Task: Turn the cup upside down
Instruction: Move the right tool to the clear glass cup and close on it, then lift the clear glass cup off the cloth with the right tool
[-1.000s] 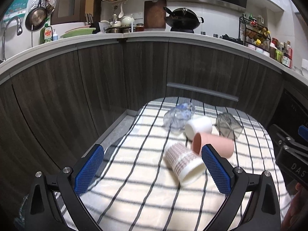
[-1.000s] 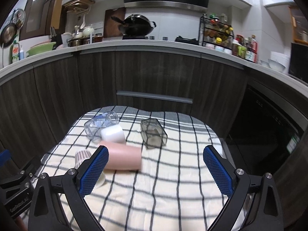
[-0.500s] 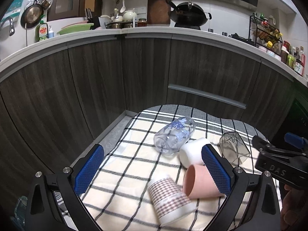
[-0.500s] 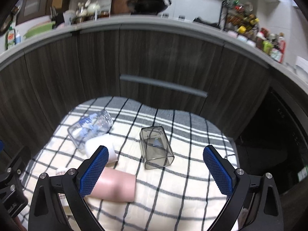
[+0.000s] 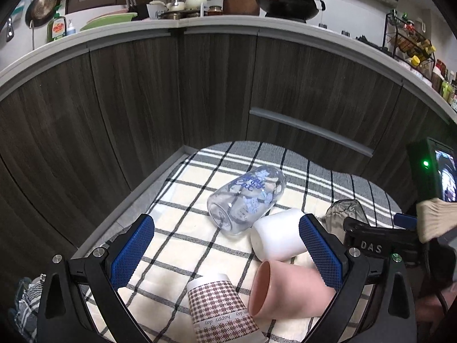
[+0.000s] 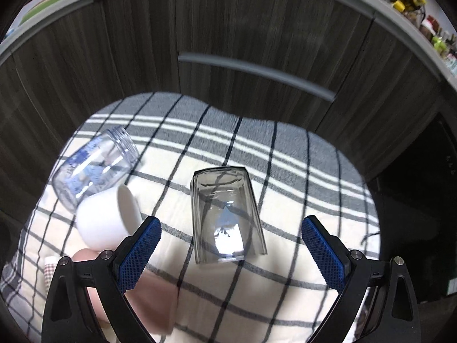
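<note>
The houndstooth paper cup (image 5: pixel 221 311) carries "happy day" along its rim band, seen upside down. The other gripper's black body (image 5: pixel 371 245) reads "DAS". The clear jar (image 5: pixel 248 200) bears blue script, seemingly "Happy Cat". The green dish-soap bottle's (image 5: pixel 58 28) label is illegible.

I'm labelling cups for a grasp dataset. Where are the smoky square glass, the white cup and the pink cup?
smoky square glass (image 6: pixel 225 217): right wrist view, upward-facing side wall.
white cup (image 5: pixel 278 238): left wrist view, outer side wall.
pink cup (image 5: pixel 297 291): left wrist view, outer side wall.
</note>
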Motion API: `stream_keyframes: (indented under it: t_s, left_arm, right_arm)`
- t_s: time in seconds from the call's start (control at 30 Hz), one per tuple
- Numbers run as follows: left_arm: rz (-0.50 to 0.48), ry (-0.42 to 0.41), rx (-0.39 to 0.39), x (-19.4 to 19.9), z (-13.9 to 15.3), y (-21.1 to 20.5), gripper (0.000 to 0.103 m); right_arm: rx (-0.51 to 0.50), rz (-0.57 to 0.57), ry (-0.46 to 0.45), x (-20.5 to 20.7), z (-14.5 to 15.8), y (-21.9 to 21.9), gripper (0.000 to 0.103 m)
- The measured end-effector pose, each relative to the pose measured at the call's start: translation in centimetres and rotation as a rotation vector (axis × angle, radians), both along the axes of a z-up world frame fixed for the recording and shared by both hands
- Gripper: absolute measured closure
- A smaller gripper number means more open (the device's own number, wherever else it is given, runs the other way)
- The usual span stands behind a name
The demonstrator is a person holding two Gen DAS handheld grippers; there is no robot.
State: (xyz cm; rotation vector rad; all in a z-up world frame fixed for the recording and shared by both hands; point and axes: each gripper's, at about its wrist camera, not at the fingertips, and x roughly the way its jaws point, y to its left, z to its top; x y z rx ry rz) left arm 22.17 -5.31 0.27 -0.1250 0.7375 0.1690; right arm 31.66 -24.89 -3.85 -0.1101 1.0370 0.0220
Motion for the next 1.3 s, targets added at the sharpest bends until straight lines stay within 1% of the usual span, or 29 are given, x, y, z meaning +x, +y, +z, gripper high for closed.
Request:
stream_keyframes:
  t_s: [0.2,0.33,0.4,0.43,0.47,0.63,0.73,0.93,1.13,1.3]
  left_arm:
    - [0.0,0.025,0.007,0.8,-0.9,-0.5,0.0]
    - [-0.005,0.03,0.025,0.9,-1.4,-0.7,0.0]
    - [-0.005,0.04,0.025,1.0,-1.7,-0.6,0.0]
    - [-0.004,0.044,0.023,1.1,-1.8,-0.5,0.0]
    - [-0.003,0.045,0.022,1.0,-1.9,-0.5,0.0]
    - [-0.007,0.043,0.03,0.8,-1.8,-0.5,0.0]
    - [-0.009,0.031,0.033,0.6,-1.3,-0.6,0.0]
    - [-0.014,0.008,0.035,-0.7,0.1,-0.4,0.0]
    - [-0.024,-0.024,0.03,-3.1,2.2,0.3,0.0]
    - [-0.034,-0.052,0.042,-5.8,3.6,1.4,0.0]
  right_arm:
    - [0.012,-0.019,0.106,3.0,-3.0,-0.3,0.004]
    - [0.012,-0.03,0.17,4.1,-5.0,-0.4,0.006]
    - [0.013,-0.032,0.185,4.2,-5.6,-0.4,0.015]
    - [0.017,-0.032,0.193,4.2,-5.9,-0.4,0.026]
    - [0.023,-0.032,0.202,4.2,-6.1,-0.4,0.032]
    - [0.05,-0.035,0.192,3.7,-6.1,-0.4,0.032]
    - [0.061,-0.053,0.178,3.4,-5.5,-0.8,0.033]
    - [0.068,-0.069,0.139,1.9,-2.8,-1.4,0.034]
    - [0.08,-0.083,0.096,-1.4,0.3,-1.9,0.034]
    - [0.097,-0.107,0.057,-5.7,2.7,-1.6,0.034]
